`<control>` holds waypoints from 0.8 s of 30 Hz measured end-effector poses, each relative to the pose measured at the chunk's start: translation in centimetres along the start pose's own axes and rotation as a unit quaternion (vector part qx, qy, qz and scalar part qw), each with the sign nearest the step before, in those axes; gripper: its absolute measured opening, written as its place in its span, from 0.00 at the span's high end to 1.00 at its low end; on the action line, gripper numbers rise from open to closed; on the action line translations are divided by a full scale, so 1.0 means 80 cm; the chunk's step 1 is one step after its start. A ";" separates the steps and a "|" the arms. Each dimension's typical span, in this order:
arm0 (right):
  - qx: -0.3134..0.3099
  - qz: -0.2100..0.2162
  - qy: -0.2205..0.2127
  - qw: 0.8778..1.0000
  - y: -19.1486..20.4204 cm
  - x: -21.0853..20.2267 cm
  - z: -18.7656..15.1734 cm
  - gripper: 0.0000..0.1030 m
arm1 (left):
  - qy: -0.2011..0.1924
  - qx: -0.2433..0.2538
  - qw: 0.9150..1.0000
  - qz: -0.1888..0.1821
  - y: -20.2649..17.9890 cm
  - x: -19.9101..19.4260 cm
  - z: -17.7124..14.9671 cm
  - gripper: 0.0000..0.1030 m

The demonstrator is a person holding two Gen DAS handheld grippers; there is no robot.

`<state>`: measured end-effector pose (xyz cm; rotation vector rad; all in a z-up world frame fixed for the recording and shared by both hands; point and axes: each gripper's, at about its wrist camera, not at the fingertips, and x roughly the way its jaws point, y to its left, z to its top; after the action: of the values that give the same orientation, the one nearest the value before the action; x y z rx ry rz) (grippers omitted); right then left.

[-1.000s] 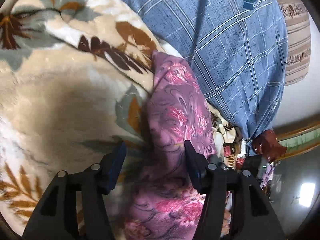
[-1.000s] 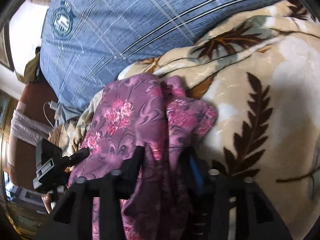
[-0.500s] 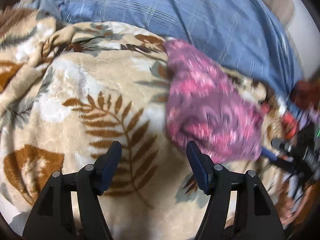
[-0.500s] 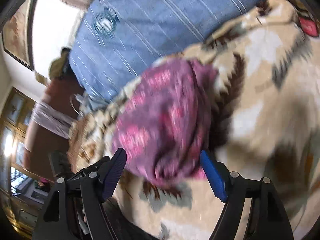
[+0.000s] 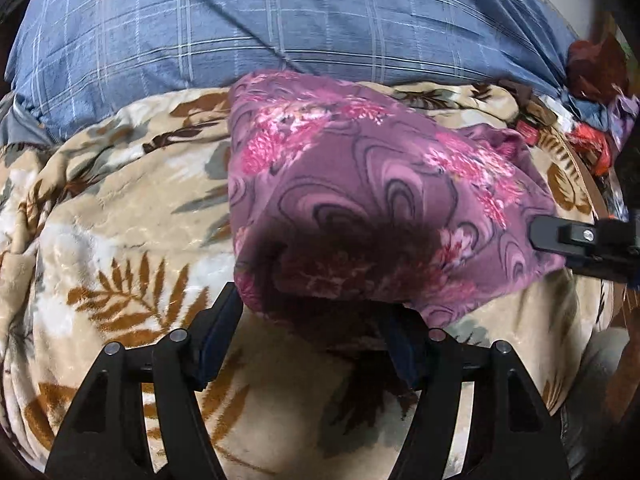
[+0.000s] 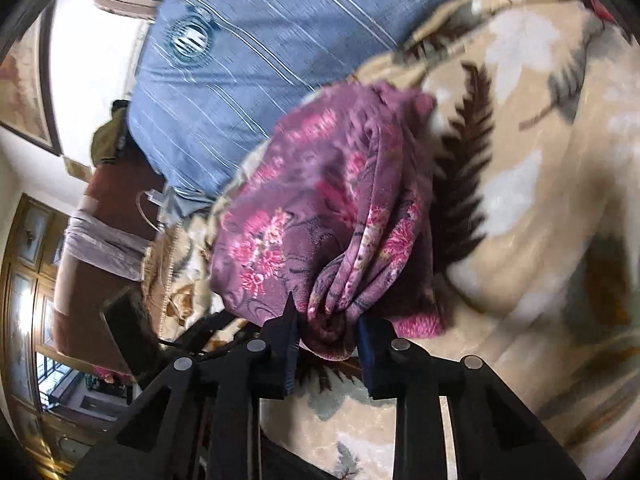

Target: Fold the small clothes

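One purple garment lengthwise between tongs: right tongs closing on bunched end, left tongs wide.

A beige leaf-print blanket lies against a blue checked pillow, with a framed picture on the wall.

Garment on blanket, pillow behind.

a home bedroom: a bed spread with a plush beige leaf-print blanket, a big blue checked pillow at its head, a framed picture on the pale wall, dark wooden panelled doors to one side, and a heap of crumpled clothes at the bed's edge
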<state>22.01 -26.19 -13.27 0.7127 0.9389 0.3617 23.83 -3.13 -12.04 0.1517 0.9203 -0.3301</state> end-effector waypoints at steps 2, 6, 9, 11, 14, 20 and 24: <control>0.002 -0.035 0.016 0.999 -0.008 0.010 -0.002 0.76 | -0.001 0.013 1.000 0.002 -0.007 -0.005 -0.002 0.35; 0.009 -0.037 0.036 0.999 -0.018 0.019 -0.002 0.76 | -0.021 0.043 0.998 0.049 -0.018 -0.016 -0.013 0.35; 0.009 -0.021 0.031 0.999 -0.013 0.013 0.000 0.76 | -0.039 0.064 0.994 0.075 -0.022 -0.023 -0.015 0.35; 0.025 0.002 0.031 0.999 -0.018 0.013 0.004 0.75 | -0.051 0.081 0.992 0.087 -0.027 -0.027 -0.016 0.34; 0.058 0.044 0.039 0.997 -0.032 0.014 0.006 0.73 | -0.057 0.098 0.989 0.099 -0.036 -0.026 -0.016 0.34; 0.051 0.043 0.041 0.997 -0.026 0.015 0.005 0.75 | -0.080 0.122 0.983 0.114 -0.051 -0.016 -0.005 0.38; 0.031 0.023 0.042 0.998 -0.018 0.019 0.003 0.77 | -0.095 0.075 0.991 0.064 -0.029 -0.034 -0.008 0.86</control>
<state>23.06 -26.47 -15.11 0.7821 1.0180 0.4063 21.04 -4.56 -10.18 0.3109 0.6930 -0.2894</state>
